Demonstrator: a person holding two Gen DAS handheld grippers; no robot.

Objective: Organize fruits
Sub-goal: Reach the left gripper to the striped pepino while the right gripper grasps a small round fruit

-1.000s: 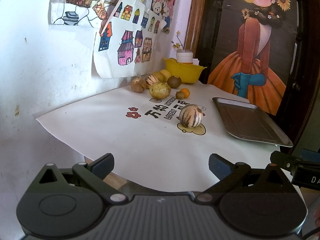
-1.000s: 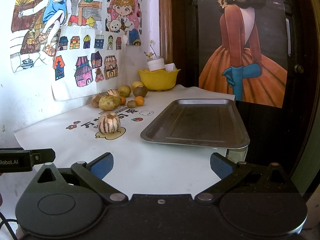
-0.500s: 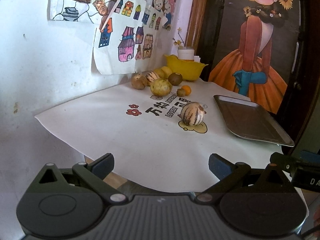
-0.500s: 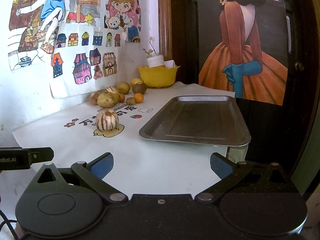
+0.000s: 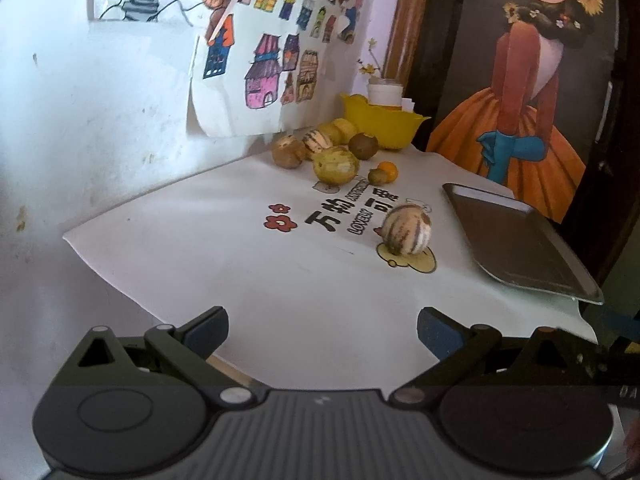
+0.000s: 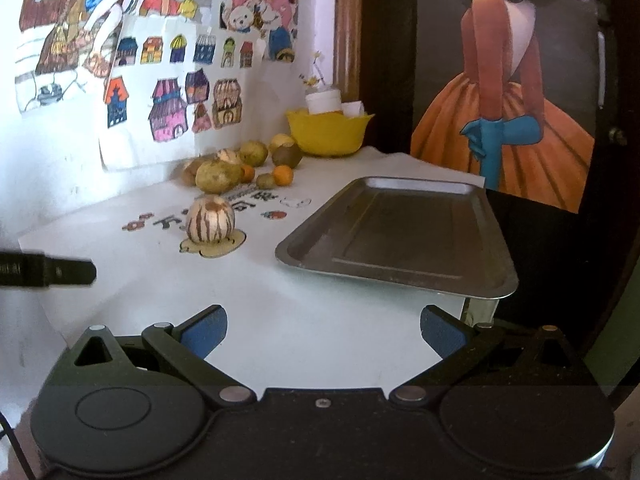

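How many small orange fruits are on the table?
2. One small orange fruit lies beside a small green one; another peeks from behind the big green fruit. More may be hidden.

A round cream fruit with brown stripes (image 6: 210,220) sits alone on the white worktop (image 6: 280,320), left of an empty grey metal tray (image 6: 400,232); smaller yellow-green and orange fruits (image 6: 240,164) cluster behind.

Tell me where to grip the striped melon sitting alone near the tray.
Grip the striped melon across its widest middle, coming from the front with fingers on its left and right flanks. It is round, stands apart from the other fruit, and both sides look clear; the tray lies well right.
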